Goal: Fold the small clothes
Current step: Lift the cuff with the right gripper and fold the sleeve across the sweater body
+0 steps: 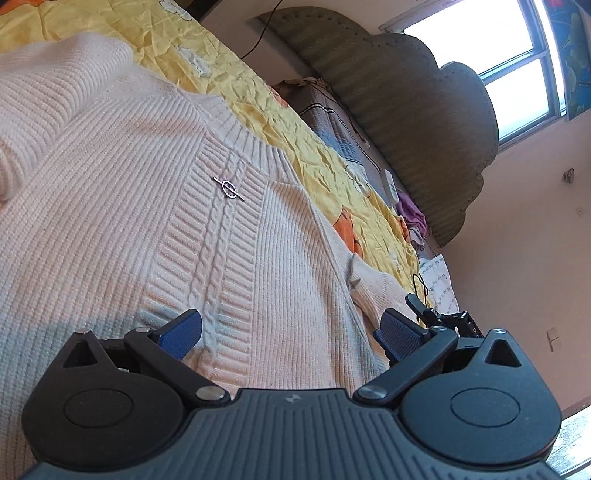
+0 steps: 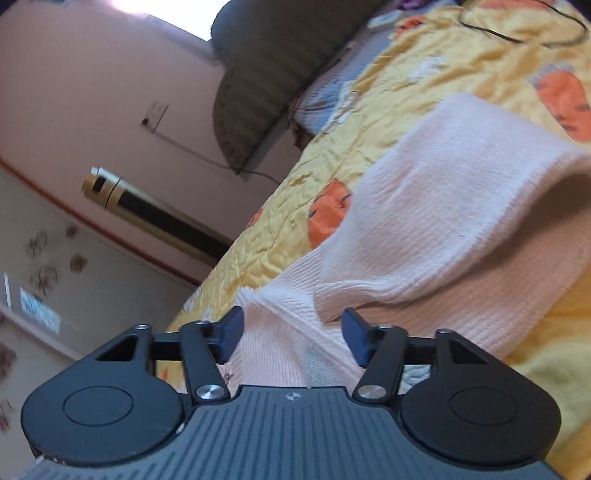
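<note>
Bedroom setting: pink walls, bright window [image 1: 524, 55] at upper right of the left wrist view, olive padded headboard [image 1: 406, 99] below it. Yellow quilted bedspread [image 1: 295, 122] with orange patches covering the bed, crumpled, running diagonally from upper left to lower right of frame. Thin black cable [image 2: 524, 33] lying on the bedspread at top right of the right wrist view. Gold-and-black standing unit [image 2: 147, 210] against the wall at centre left of that view.

Pale pink knit sweater [image 1: 147, 221] spread on the bedspread, filling left and centre of the left wrist view; ribbed neckline toward upper centre, cable-knit band running down the middle. Small silver pin [image 1: 229, 189] fixed on the band, just below the neckline. One sleeve [image 2: 443, 206] lying across the bedspread at centre right of the right wrist view, cuff end at right edge of frame, somewhat blurred.

Left hand-held gripper [image 1: 291, 334] at bottom centre, jaws spread wide, blue pads [image 1: 183, 332] over the lower part of the sweater front; holding nothing. Contact with fabric not determinable.

Right hand-held gripper [image 2: 293, 332] at bottom centre, jaws moderately apart, sweater fabric visible between them near the base of the sleeve; not clamped on anything. Part of its black linkage also visible at lower right of the left wrist view.
</note>
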Demonstrator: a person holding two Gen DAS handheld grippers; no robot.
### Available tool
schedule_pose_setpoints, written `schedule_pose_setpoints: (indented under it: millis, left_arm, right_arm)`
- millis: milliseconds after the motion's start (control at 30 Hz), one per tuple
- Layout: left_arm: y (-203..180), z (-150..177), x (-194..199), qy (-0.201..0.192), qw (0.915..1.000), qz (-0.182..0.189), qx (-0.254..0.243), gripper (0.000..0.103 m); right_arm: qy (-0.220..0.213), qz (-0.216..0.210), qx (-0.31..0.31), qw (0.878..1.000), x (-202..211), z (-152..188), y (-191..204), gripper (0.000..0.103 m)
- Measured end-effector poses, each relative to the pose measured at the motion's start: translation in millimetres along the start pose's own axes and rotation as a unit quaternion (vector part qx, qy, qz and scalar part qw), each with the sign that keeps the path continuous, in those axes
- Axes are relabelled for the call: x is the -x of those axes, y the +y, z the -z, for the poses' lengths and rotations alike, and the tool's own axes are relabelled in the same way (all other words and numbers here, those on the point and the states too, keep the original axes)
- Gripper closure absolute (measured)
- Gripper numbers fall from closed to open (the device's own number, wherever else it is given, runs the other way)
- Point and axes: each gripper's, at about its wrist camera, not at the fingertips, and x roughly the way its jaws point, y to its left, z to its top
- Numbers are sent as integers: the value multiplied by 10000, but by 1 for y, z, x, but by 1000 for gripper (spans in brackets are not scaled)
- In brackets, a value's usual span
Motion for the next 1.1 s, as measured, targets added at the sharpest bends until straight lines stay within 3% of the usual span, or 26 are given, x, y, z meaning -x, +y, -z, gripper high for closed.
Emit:
schedule_pose_setpoints:
  millis: [167, 300, 367, 433, 467, 500, 633, 733, 833, 967, 1100]
  left_arm:
    - [-9, 4, -8, 107, 9999, 8, -38, 0]
    - [-18, 3, -15, 122, 9999, 92, -31, 0]
    - [-25, -1, -18, 85, 9997, 232, 8, 0]
    - [-32, -7, -22, 30, 9990, 439, -2, 0]
    - [-36, -11, -26, 9, 9984, 560, 11, 0]
    - [-38, -16, -31, 19, 9975, 710, 63, 0]
    - [-43, -26, -71, 497, 9873, 1369, 634, 0]
    - [-45, -23, -99, 655, 9830, 1316, 1104, 0]
    - [-41, -18, -117, 795, 9753, 1368, 1541, 1]
    - [-36, -10, -134, 1039, 9719, 1129, 1783, 43]
    - [-28, -7, -136, 1021, 9732, 915, 1849, 56]
  right_arm:
    - [147, -64, -1200, 9926, -3, -9, -30, 38]
    - [-165, 88, -1847, 9826, -10, -9, -37, 38]
    - [-290, 258, -1973, 9796, -24, -7, -36, 50]
    - [-245, 466, -1702, 9840, -38, -8, -34, 89]
    - [-246, 483, -1630, 9851, -42, -6, -35, 89]
    - [-271, 399, -1599, 9859, -40, -3, -36, 89]
    - [-253, -611, -1721, 9829, -22, 6, -40, 89]
    - [-56, -1266, -1893, 9737, -11, 13, -37, 89]
    - [194, -1943, -2359, 9520, -5, 25, -43, 89]
    - [287, -2057, -2430, 9475, 1, 34, -48, 88]
    - [341, -1933, -2483, 9486, 2, 36, -54, 88]
